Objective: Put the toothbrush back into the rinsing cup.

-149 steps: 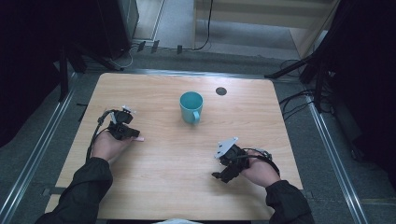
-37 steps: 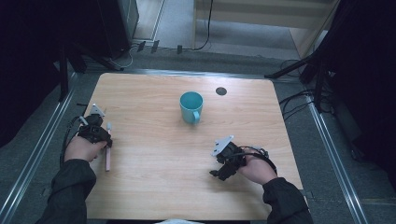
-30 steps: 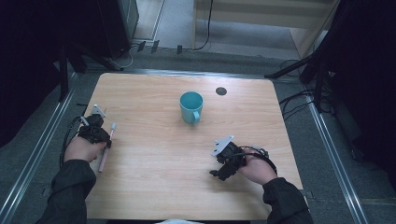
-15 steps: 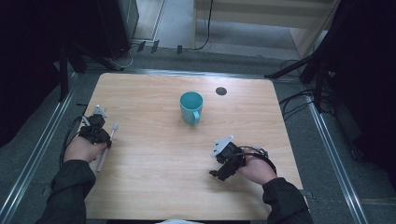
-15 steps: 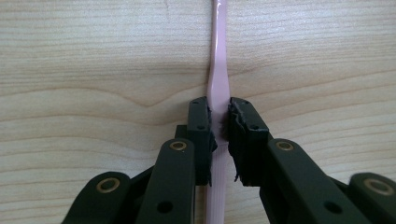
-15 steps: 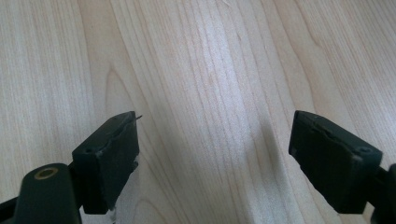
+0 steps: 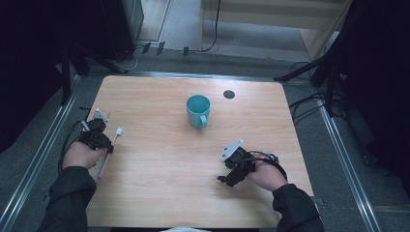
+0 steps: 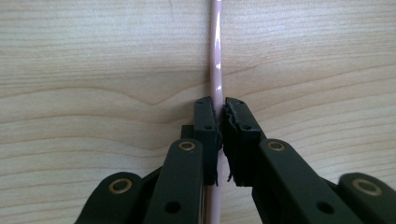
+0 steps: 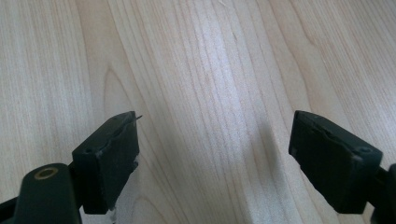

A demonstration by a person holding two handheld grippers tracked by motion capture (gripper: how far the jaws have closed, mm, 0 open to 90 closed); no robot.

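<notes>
A pale pink toothbrush (image 7: pixel 112 147) with a white head lies on the wooden table (image 7: pixel 159 193) near its left edge. My left gripper (image 7: pixel 109 148) stands over the handle. In the left gripper view its jaws have just been closing, and the pads of the left gripper (image 8: pixel 216 107) now press on the thin pink toothbrush handle (image 8: pixel 215 56) from both sides. My right gripper (image 7: pixel 227 180) rests low at the front right. In its own view the right gripper (image 9: pixel 215 140) stands wide open over bare wood, with nothing between the pads.
A teal mug (image 7: pixel 198 110) stands upright at the table's middle back, handle toward me. A small black disc (image 7: pixel 229 94) sits behind it to the right. Metal rails run along both table sides, and cables lie on the floor at the right.
Since five seconds ago the left hand has gone from nearer the middle to the left edge. In the last second the toothbrush's head has swung slightly right. The right hand stayed put.
</notes>
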